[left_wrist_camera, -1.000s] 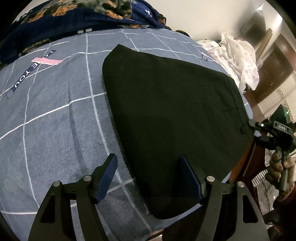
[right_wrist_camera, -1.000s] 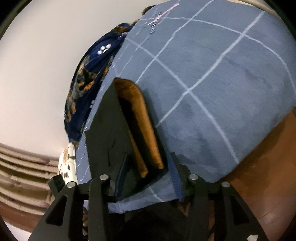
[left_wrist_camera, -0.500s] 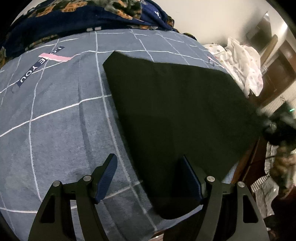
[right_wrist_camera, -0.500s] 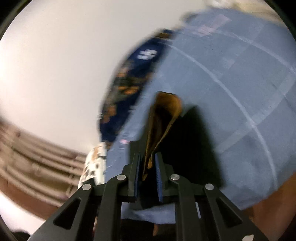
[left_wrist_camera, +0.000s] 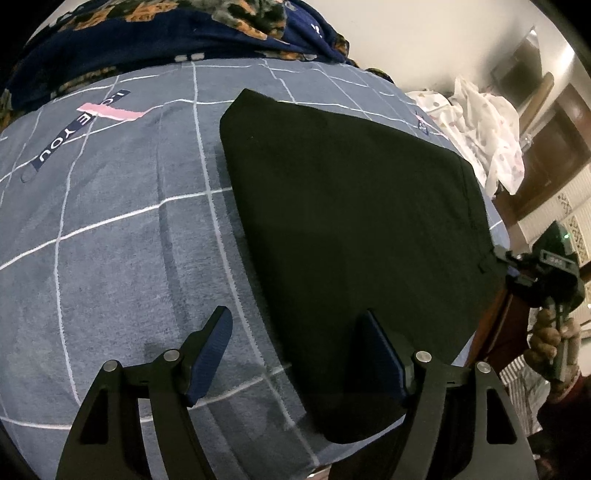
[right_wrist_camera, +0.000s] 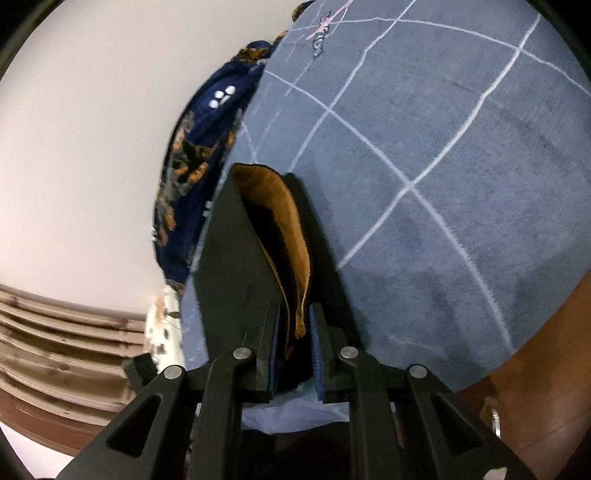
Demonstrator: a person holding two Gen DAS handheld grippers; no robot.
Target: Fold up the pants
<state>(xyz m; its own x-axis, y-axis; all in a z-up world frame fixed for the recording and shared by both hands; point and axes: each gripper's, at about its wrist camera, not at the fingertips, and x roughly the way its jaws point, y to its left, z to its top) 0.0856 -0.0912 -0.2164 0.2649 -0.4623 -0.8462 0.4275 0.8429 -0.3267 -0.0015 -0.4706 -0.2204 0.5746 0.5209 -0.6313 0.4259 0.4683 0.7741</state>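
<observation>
In the left wrist view the left gripper stands at the bottom with its blue pads spread wide; the near corner of the black pants lies between and under them, but no pad presses on the cloth. The right-hand pad is partly lost against the dark fabric, so its edge is hard to trace. The pants lie folded flat on the blue checked bedsheet, running from 6 o'clock up toward 12. At 3 o'clock the right gripper meets the waist edge, held by a hand that is cut off by the frame's rim. Beyond, at 12 o'clock, a dark floral blanket is bunched, and at 2 o'clock lies a pale spotted cloth.

In the right wrist view the right gripper points downward, pads drawn close and pinching the waistband, whose orange lining gapes open above. What lies inside that opening is too dark to tell.
</observation>
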